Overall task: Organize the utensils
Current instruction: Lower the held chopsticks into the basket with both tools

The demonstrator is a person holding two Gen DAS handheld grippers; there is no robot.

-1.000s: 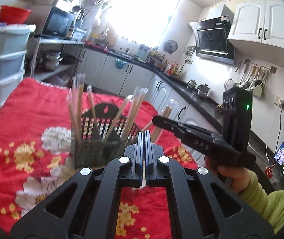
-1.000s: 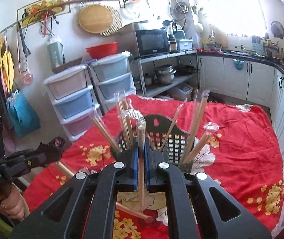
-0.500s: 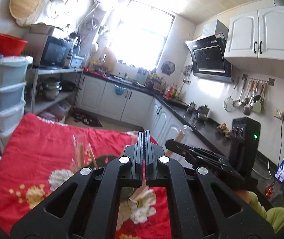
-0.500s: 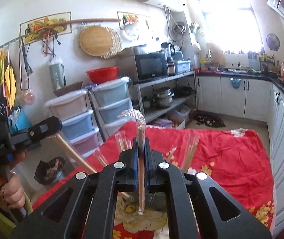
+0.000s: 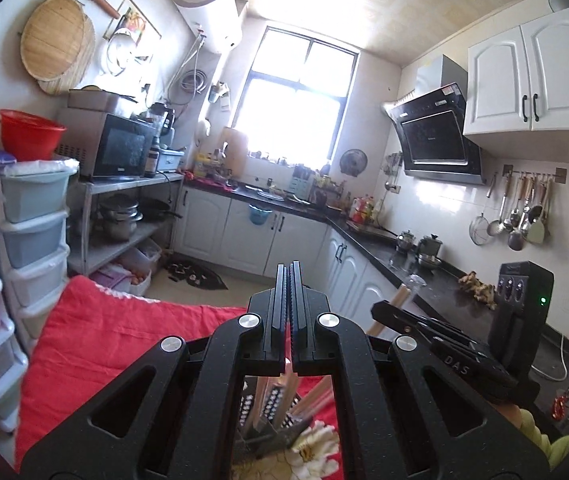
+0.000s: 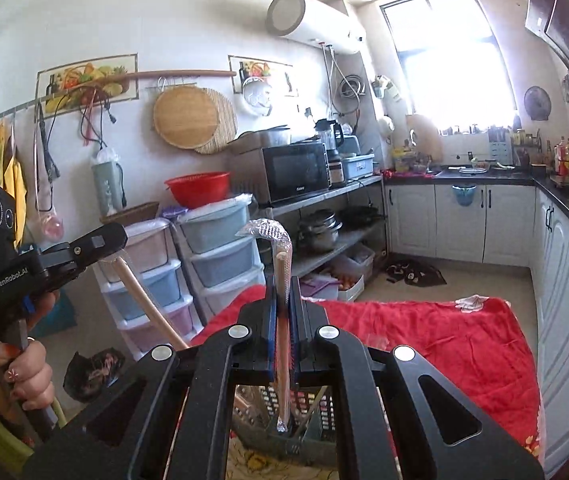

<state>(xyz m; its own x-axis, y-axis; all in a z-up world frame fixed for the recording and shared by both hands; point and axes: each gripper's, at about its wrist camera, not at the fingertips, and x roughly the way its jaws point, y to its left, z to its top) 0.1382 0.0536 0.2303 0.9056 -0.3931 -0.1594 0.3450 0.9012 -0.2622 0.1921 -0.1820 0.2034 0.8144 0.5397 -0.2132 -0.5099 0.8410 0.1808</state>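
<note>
My left gripper (image 5: 288,280) is shut on a wrapped wooden chopstick, seen in the right wrist view (image 6: 146,306) slanting down from its jaws. My right gripper (image 6: 283,288) is shut on another plastic-wrapped chopstick (image 6: 283,320) held upright, its wrapper tip bent over above the jaws. Both grippers are raised above the dark mesh utensil basket (image 6: 312,420), which holds several wrapped chopsticks and shows below the jaws in the left wrist view (image 5: 280,412). The right gripper also shows in the left wrist view (image 5: 380,310).
A red flowered cloth (image 6: 444,344) covers the table (image 5: 104,344). Plastic drawer towers (image 5: 32,248) stand at the left, a shelf with a microwave (image 5: 120,148) behind, and a kitchen counter (image 5: 416,272) runs along the right.
Both grippers have risen and tilted up from the basket, each lifting its chopstick. The basket has dropped from mid-view to under the jaws.
</note>
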